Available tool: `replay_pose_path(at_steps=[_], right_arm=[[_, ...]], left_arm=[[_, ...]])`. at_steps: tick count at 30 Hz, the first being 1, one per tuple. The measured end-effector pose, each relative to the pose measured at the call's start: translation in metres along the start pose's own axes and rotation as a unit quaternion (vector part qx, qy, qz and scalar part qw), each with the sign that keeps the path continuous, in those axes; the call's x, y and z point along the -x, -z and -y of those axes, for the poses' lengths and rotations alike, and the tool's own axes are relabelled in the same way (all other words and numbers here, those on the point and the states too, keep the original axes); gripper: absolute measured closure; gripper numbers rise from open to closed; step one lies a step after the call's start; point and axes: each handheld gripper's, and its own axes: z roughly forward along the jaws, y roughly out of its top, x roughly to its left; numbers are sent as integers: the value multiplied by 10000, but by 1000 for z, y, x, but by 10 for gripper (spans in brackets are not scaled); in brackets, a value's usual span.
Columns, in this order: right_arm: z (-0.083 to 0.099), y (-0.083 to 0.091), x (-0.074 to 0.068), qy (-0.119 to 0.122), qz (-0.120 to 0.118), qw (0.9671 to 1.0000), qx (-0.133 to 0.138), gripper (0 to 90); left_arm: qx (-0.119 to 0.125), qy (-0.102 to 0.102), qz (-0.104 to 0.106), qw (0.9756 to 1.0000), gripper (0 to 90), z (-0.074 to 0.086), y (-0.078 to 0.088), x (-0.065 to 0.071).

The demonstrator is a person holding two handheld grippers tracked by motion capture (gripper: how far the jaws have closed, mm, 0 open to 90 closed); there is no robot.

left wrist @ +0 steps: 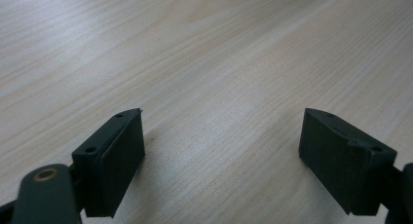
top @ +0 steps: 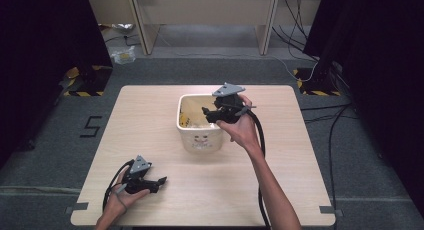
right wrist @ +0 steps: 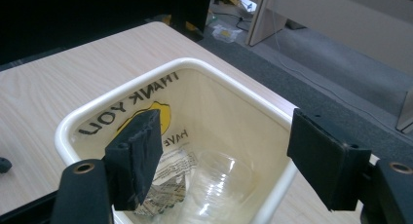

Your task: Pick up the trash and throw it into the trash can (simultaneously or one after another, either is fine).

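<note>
A: Right gripper?
B: Held over the bin, jaws wide, nothing gripped; cup seen lying inside the bin

A: Left gripper?
B: Rested on the table, jaws wide, empty

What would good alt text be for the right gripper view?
The right gripper hangs with open, empty jaws over a white bin on a wooden table. A clear plastic cup and printed paper lie inside.
</note>
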Motion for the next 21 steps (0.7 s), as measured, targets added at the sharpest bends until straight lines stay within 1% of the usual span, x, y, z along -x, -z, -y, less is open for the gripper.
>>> replay_pose_path(at_steps=[12,21], right_arm=[[4,15,10,-99,172,9998,99,269],[10,25,13,-72,237,9996,131,266]], left_arm=[[2,2,0,10000,159,0,0,0],[11,3,-5,10000,159,0,0,0]])
